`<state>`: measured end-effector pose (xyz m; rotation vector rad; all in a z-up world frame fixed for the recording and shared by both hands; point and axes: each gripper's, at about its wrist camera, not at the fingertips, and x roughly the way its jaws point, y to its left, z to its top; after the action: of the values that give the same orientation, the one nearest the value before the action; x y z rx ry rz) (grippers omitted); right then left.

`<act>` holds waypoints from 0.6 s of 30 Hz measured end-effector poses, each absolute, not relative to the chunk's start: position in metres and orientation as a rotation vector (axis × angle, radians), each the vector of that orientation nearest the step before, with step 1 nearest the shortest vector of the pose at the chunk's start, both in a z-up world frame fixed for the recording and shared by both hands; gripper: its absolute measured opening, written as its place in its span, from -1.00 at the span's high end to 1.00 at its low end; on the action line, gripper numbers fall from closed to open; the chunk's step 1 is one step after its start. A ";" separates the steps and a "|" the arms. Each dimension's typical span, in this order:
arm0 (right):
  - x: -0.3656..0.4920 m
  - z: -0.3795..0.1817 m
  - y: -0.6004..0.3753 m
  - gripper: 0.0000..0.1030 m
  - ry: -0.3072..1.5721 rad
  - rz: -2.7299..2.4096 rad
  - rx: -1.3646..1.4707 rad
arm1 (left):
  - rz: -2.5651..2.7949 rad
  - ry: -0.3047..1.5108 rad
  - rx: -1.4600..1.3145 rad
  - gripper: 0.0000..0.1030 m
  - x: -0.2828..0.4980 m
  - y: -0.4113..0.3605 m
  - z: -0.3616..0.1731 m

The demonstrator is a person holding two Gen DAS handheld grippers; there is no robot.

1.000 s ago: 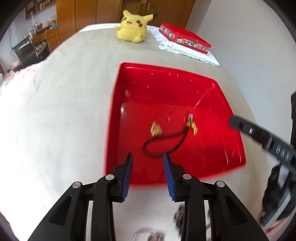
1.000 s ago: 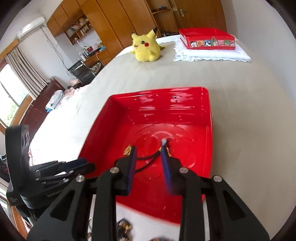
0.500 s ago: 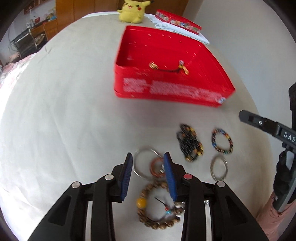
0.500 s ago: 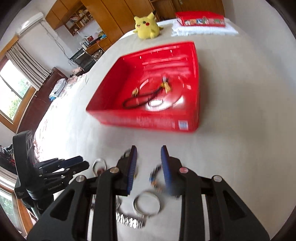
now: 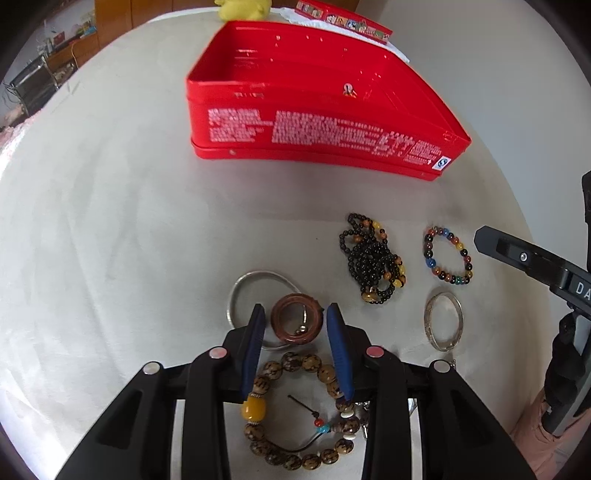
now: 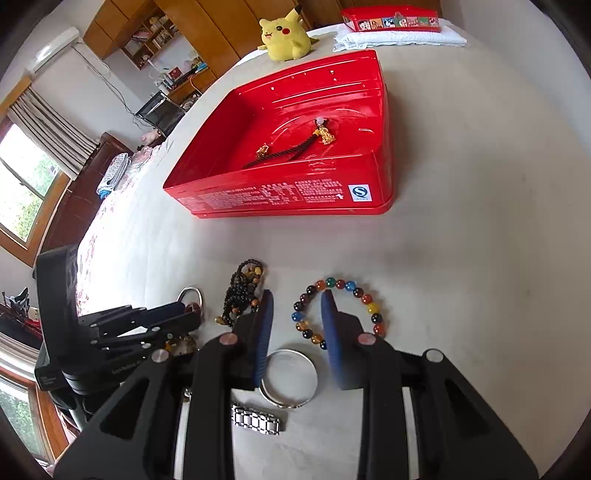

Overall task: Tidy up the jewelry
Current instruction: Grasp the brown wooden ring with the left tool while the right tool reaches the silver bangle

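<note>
picking the next pieces

hovering low, the left gripper (image 5: 295,325) is gaping around the brown ring (image 5: 295,322); the right gripper (image 6: 295,314) is gaping over the rainbow bracelet's (image 6: 341,312) near arc. each should be closing squarely on one piece only. lying beyond them are one black strand (image 5: 373,258) and two silver bangles (image 5: 443,325). farthest, the red tin (image 6: 280,195) is holding one cord (image 6: 291,149).

I saw a bed covered in a beige sheet (image 5: 110,221) carrying everything: the red tin (image 5: 317,136) in the middle, and nearer me the black bead necklace (image 5: 373,258), multicoloured bead bracelet (image 6: 340,310), two silver bangles (image 5: 443,321), a brown ring bangle (image 5: 295,317), a wooden bead bracelet (image 5: 295,406) and a metal watch band (image 6: 258,421); far off, a yellow plush (image 6: 284,35) and white towel (image 6: 399,37)
</note>
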<state>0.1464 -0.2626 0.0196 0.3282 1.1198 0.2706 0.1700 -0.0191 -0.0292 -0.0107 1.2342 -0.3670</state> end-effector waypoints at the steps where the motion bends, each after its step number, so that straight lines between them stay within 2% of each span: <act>1: 0.146 0.019 -0.262 0.47 1.122 0.270 0.328 | -0.367 1.232 -0.010 0.33 0.169 -0.020 -0.030; 5: 0.149 0.015 -0.260 0.47 1.132 0.271 0.322 | -0.370 1.226 -0.015 0.33 0.171 -0.021 -0.032; 7: 0.150 0.013 -0.259 0.47 1.137 0.273 0.318 | -0.370 1.221 -0.023 0.42 0.172 -0.020 -0.033; 18: 0.147 0.008 -0.251 0.47 1.141 0.263 0.297 | -0.347 1.150 -0.046 0.43 0.159 -0.003 -0.013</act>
<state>0.1472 -0.2511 0.0077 0.2966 1.1412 0.2629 0.1587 -0.0033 -0.0134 -0.0465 1.1502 -0.3473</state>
